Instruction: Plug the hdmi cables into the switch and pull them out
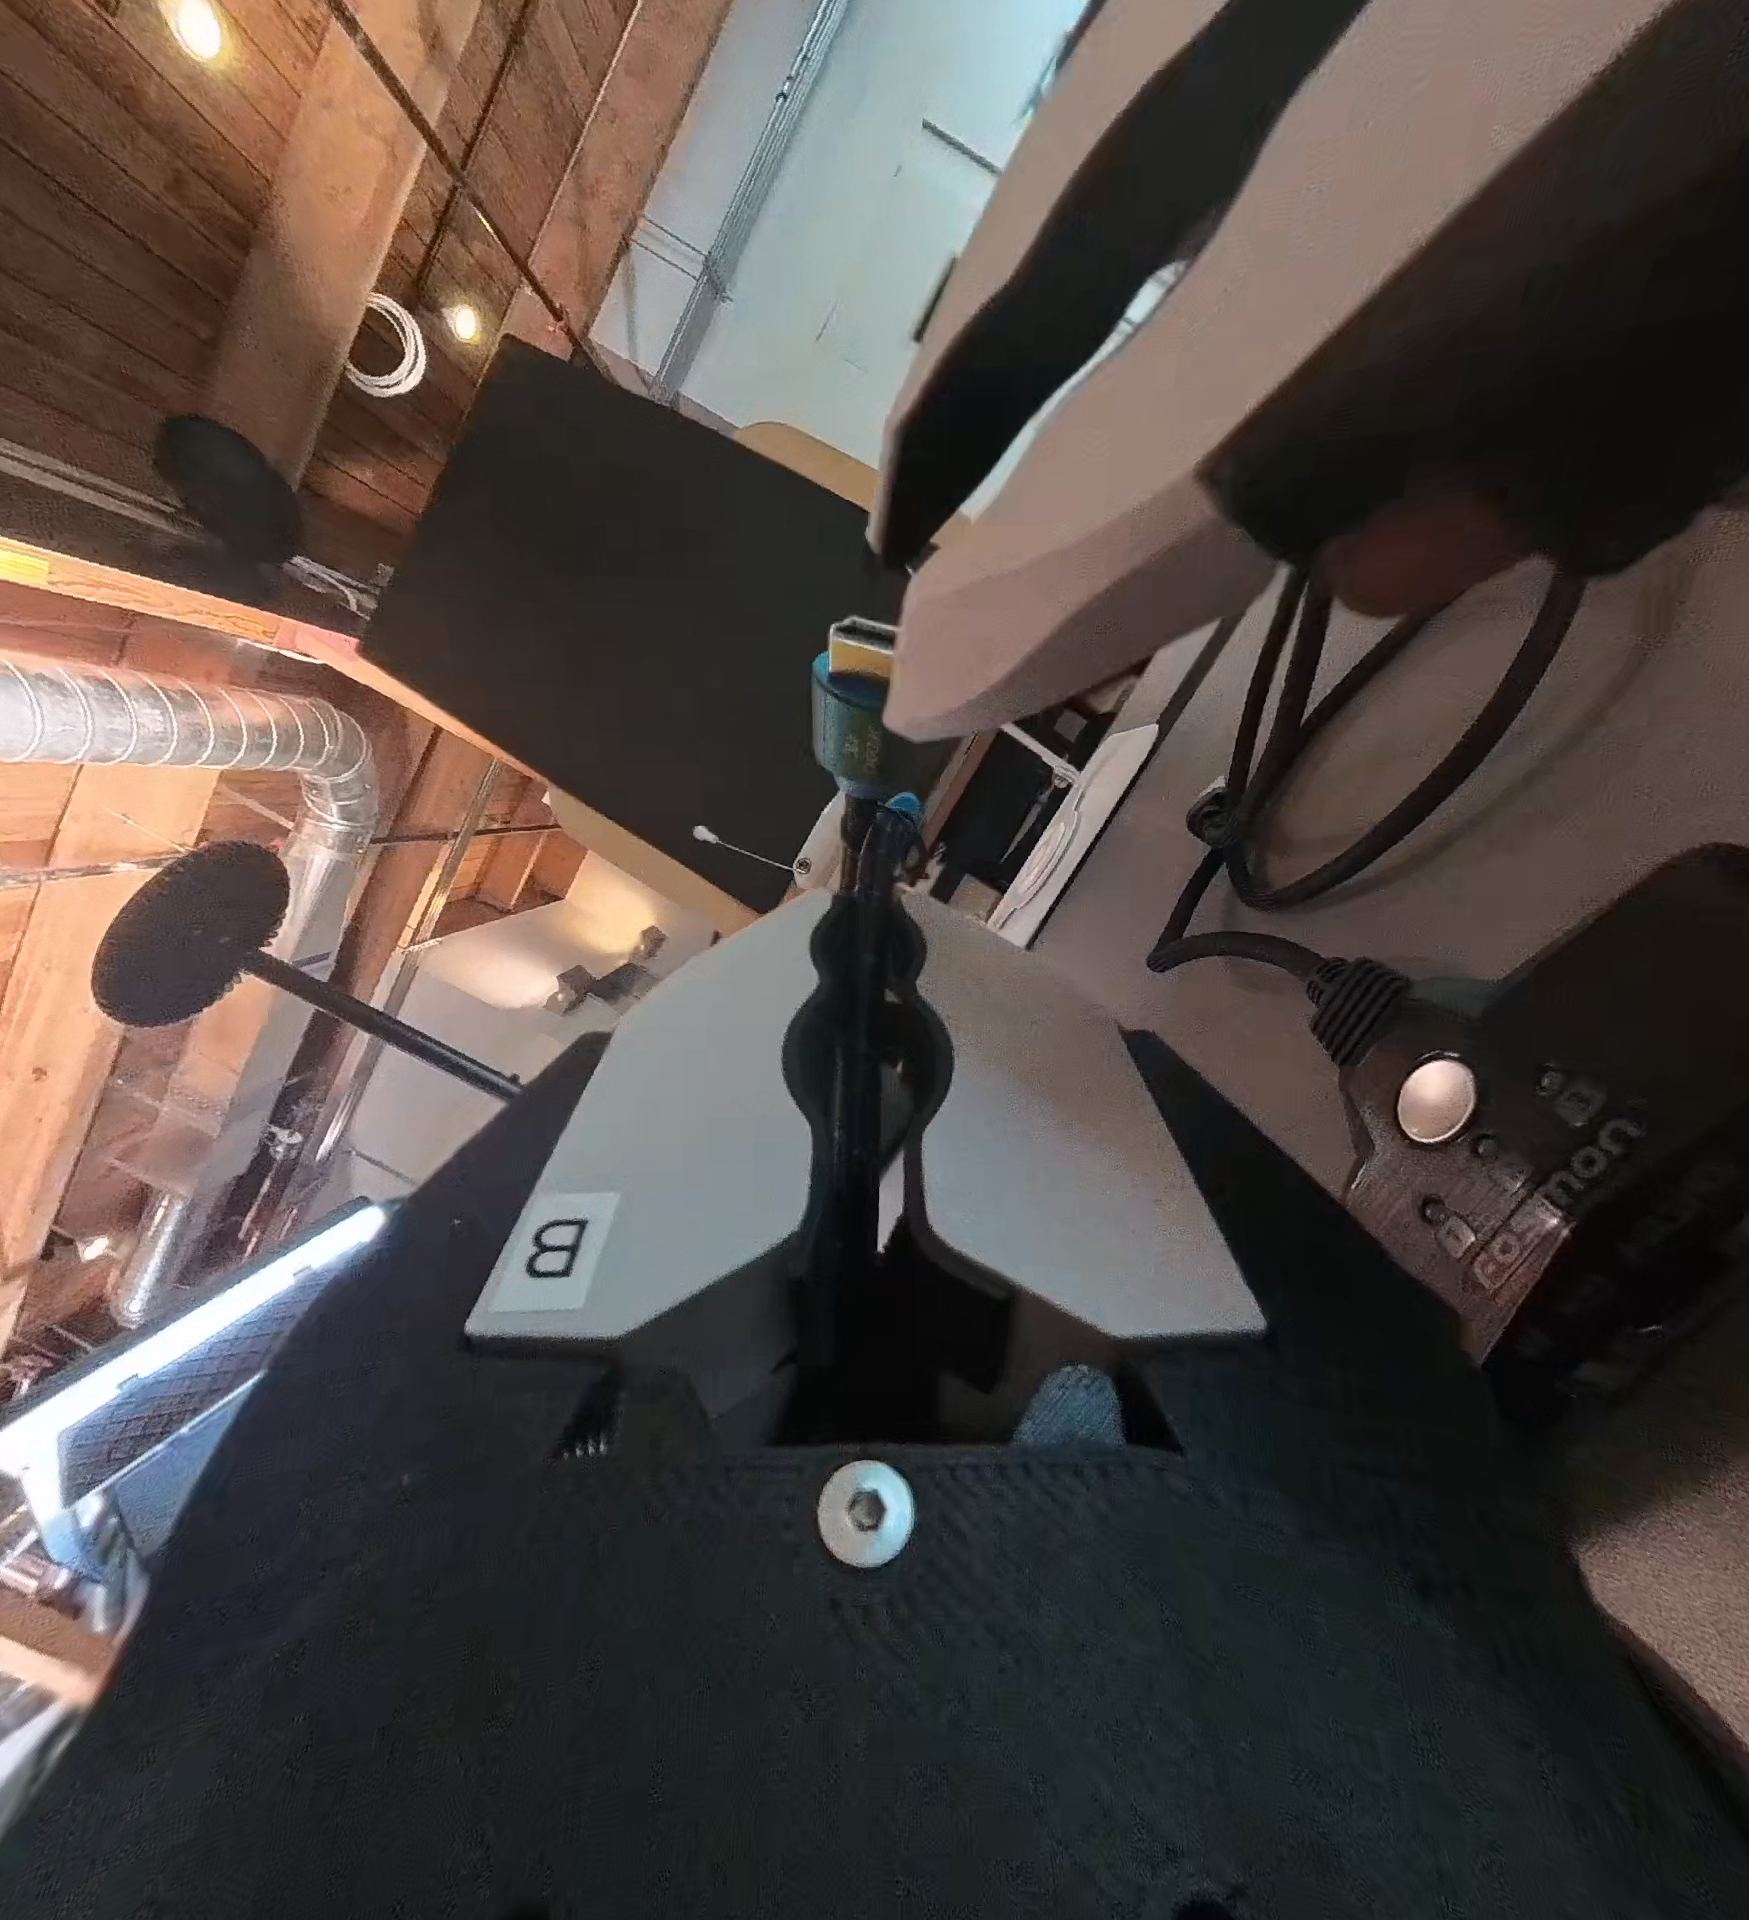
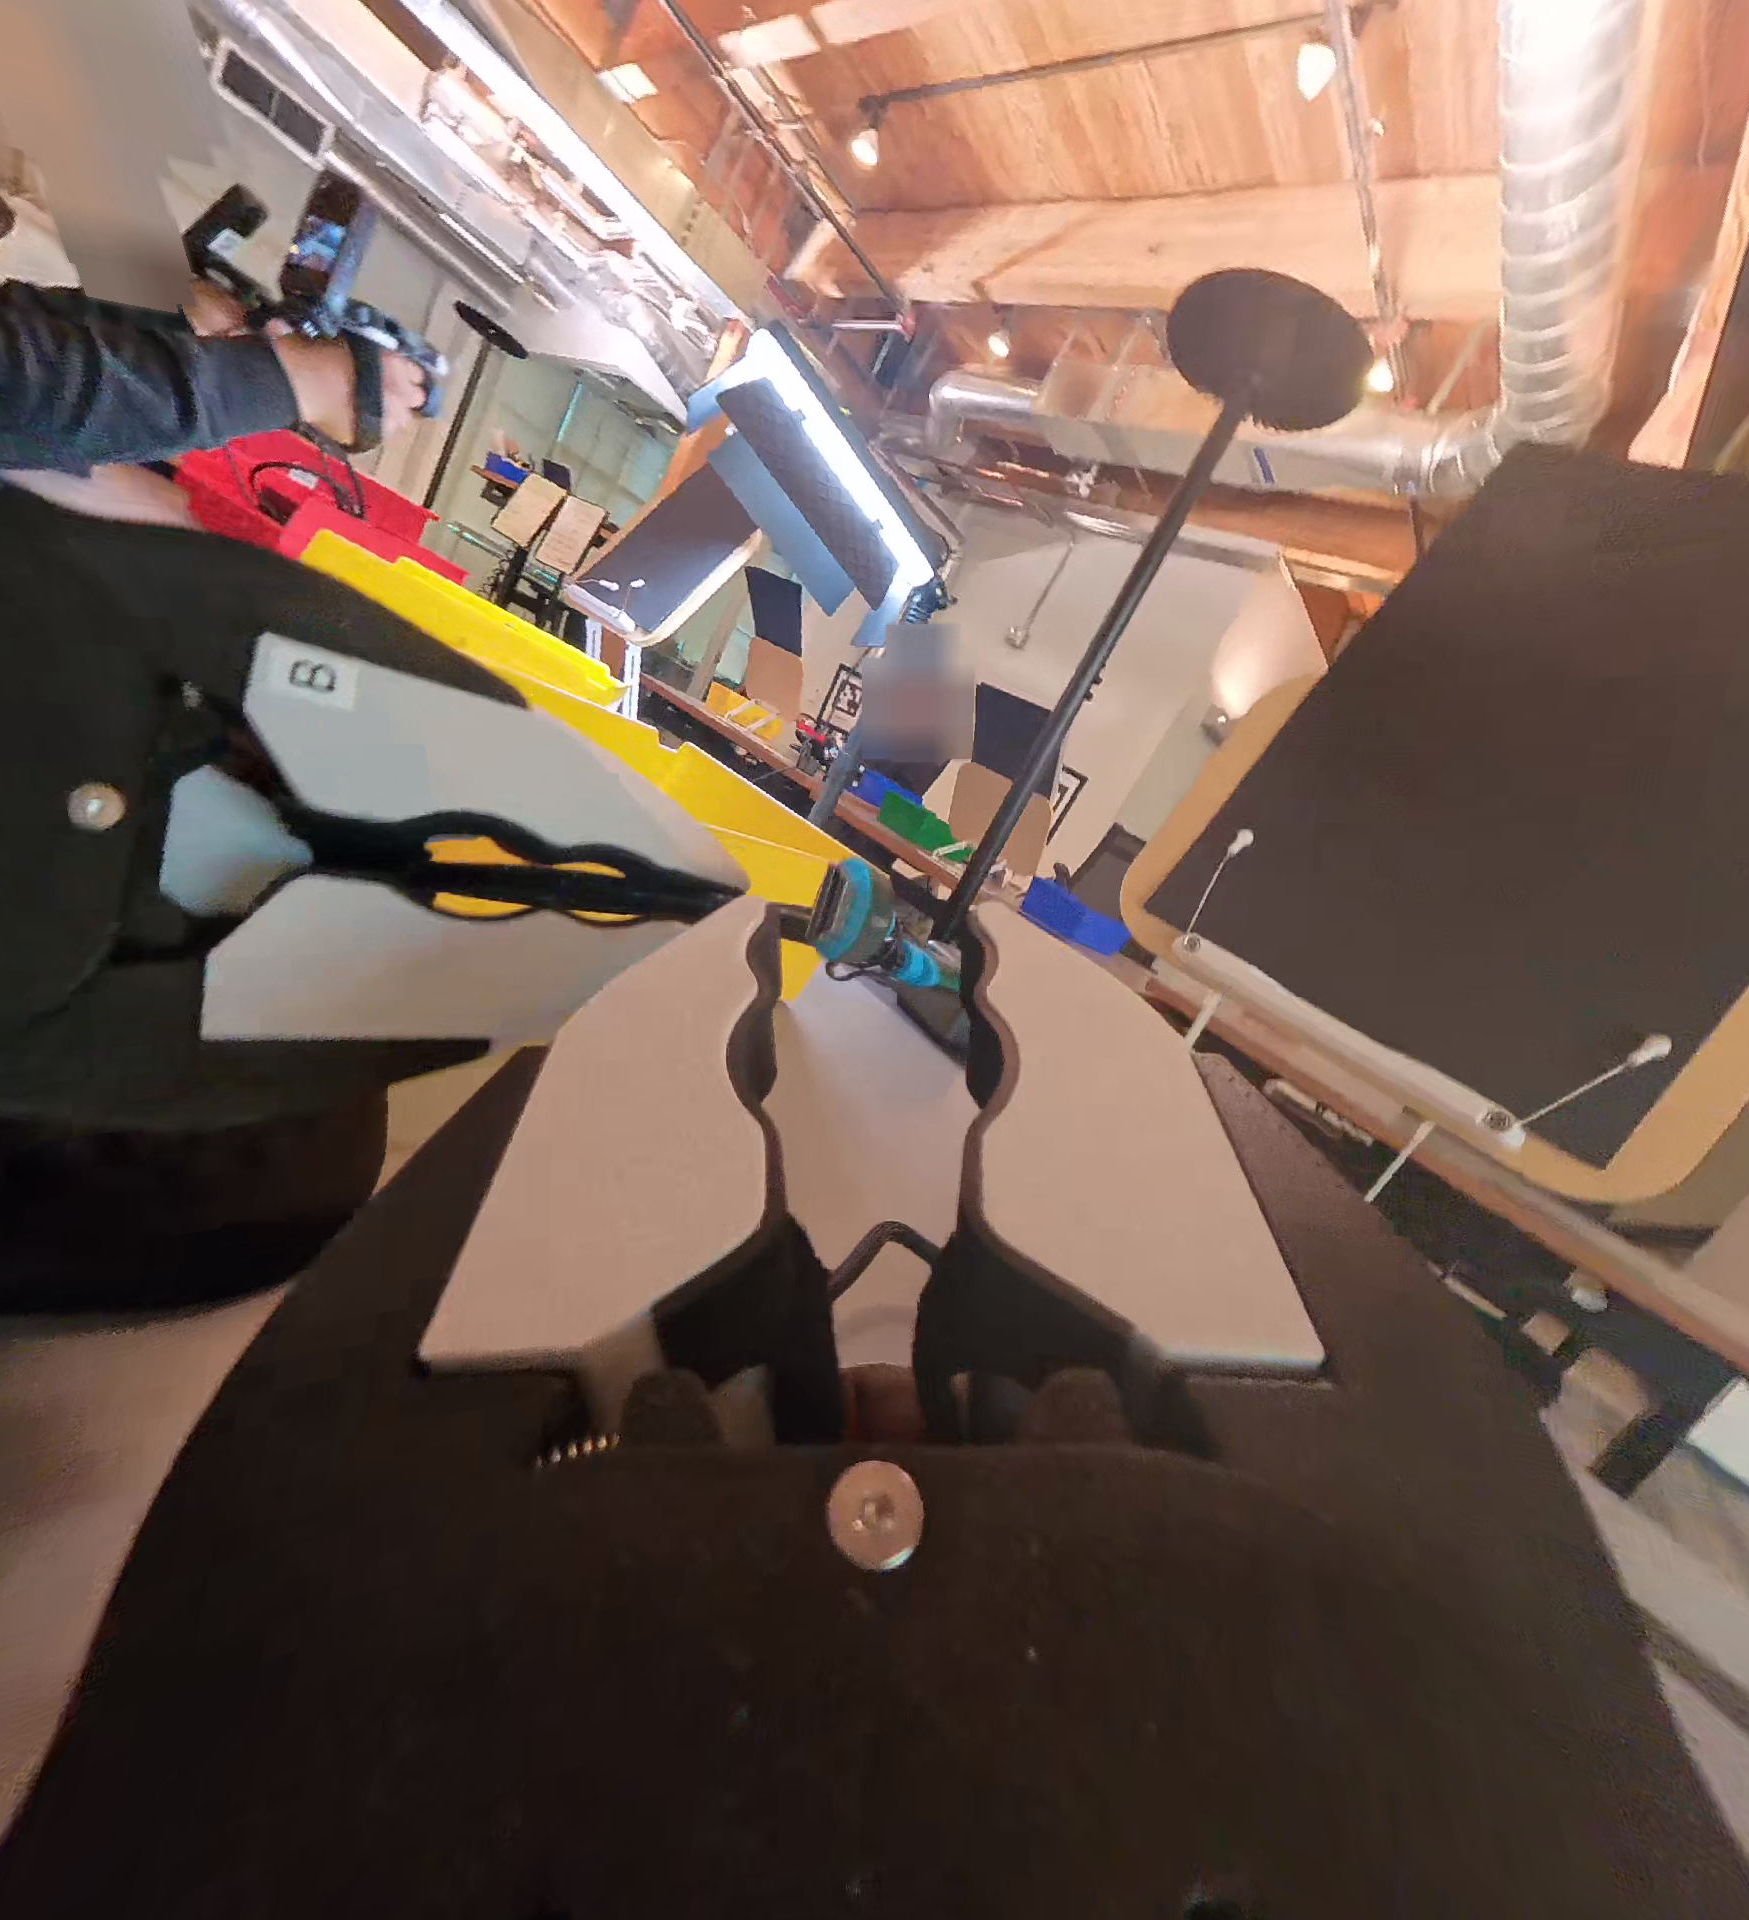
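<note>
My left gripper (image 1: 865, 920) is shut on a black HDMI cable. The cable's teal plug (image 1: 852, 717) sticks out past the fingertips, metal end pointing away. The right gripper's grey fingers (image 1: 1057, 582) reach in from the upper right, one on each side of the plug. In the right wrist view my right gripper (image 2: 875, 925) is open, with the teal plug (image 2: 854, 920) at its tips, and the left gripper (image 2: 735, 894) comes in from the left. The dark HDMI switch (image 1: 1535, 1153) lies on the table at the right with a braided cable (image 1: 1244, 951) plugged in.
A coil of black cable (image 1: 1369, 748) lies on the grey table (image 1: 1701, 1475). A wood-framed black panel (image 2: 1472, 831) stands to the right. A thin stand with a black disc (image 2: 1265, 348) rises behind. Yellow bins (image 2: 537, 644) and a person's arm (image 2: 101, 384) are at the left.
</note>
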The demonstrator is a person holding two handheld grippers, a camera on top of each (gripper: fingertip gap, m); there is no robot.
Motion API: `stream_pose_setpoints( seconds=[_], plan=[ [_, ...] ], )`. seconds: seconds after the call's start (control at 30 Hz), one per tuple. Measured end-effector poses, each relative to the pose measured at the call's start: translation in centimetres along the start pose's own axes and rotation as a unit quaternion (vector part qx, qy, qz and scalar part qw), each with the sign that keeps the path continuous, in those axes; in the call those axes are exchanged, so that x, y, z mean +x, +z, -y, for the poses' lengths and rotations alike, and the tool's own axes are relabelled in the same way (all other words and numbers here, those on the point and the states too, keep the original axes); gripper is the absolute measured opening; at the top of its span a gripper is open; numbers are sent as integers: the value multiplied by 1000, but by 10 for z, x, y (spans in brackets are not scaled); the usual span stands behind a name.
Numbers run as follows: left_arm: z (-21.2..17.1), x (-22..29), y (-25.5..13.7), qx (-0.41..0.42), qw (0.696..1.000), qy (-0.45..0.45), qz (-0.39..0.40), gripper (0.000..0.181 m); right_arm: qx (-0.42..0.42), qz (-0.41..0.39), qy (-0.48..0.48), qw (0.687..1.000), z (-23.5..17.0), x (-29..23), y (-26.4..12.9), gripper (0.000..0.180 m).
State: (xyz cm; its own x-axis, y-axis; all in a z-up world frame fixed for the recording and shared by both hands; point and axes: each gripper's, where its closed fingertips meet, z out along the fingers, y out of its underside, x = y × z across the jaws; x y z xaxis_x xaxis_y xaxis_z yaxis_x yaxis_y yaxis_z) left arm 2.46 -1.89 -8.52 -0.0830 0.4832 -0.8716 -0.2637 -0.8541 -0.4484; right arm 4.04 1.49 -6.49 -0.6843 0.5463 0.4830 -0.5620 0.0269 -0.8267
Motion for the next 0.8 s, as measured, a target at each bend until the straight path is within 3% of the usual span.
stream_pose_setpoints(
  seconds=[0.03, 0.13, 0.2, 0.27, 0.43, 0.57, 0.7, 0.8],
  plan=[
    [1, 1, 0, 0, 1000, 13, 1, 5, -3, -6, 12, 1000, 0, 1, 2, 33],
    [4, 6, 0, -1, 998, 58, 5, 5, -28, -16, 40, 999, -8, 0, 9, 30],
    [5, 9, 0, -4, 996, 90, 8, 5, -38, -23, 49, 998, -12, 0, 11, 15],
    [-1, 4, 1, -30, 994, 100, 25, 6, -44, -24, 52, 997, -13, 2, 11, 13],
    [-36, -22, 3, -91, 994, -40, 45, 7, 19, 12, 90, 996, 10, 9, 2, 11],
    [-41, -44, -4, -56, 982, -167, 68, 7, 97, 32, 167, 981, 35, 36, -13, 11],
    [-28, -43, -5, -11, 984, -163, 63, 7, 126, 32, 204, 970, 41, 52, -21, 11],
    [-19, -34, -3, 20, 984, -176, 35, 18, 108, 13, 168, 980, 35, 48, -18, 11]
  ],
)
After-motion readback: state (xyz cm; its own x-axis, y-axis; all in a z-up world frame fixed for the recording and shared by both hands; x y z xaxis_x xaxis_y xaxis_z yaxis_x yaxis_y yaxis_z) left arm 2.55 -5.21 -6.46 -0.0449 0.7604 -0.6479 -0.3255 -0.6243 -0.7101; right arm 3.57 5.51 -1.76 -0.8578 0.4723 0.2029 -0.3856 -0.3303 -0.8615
